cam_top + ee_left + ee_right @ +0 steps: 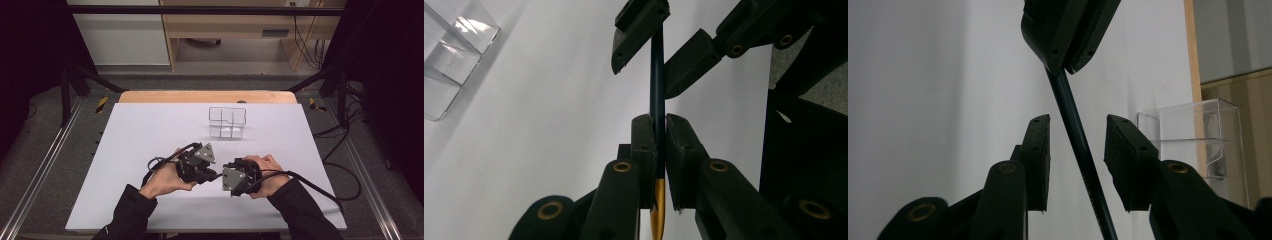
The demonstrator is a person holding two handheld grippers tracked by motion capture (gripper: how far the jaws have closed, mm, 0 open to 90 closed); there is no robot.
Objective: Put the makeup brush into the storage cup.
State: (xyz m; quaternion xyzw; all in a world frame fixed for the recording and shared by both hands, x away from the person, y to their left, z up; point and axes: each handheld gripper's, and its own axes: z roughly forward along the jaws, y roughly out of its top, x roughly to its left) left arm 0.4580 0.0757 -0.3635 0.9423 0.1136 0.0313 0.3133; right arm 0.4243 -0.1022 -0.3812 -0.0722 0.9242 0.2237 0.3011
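Two grippers held close together in the lower middle of the high view, over the white worktop point(150, 150). Left gripper point(212, 176) at centre-left of that view, carried by the left hand point(167, 180); right gripper point(221, 179) just right of centre, carried by the right hand point(267, 175). Tips facing each other, nearly meeting.

In the left gripper view, a thin dark blue pencil point(657, 100) running straight up the middle of the frame, clamped between the left gripper's fingers point(644, 145), pads pressed tight on both sides of the shaft. Yellow-gold end of the pencil poking out at the bottom centre, behind the pads. Farther up, at top centre, the right gripper's fingers standing on either side of the same shaft.

In the right gripper view, the pencil slanting from bottom centre up toward the top middle, passing between the right gripper's fingers point(1040, 155). Gap visible on both sides of the shaft; pads partly open and not touching it. Left gripper's closed tips at the top of the frame, gripping the far end.

Clear plastic organizer point(227, 123) with compartments standing on the worktop in the upper middle of the high view, well apart from the grippers; seen also at upper left of the left gripper view and at right of the right gripper view.
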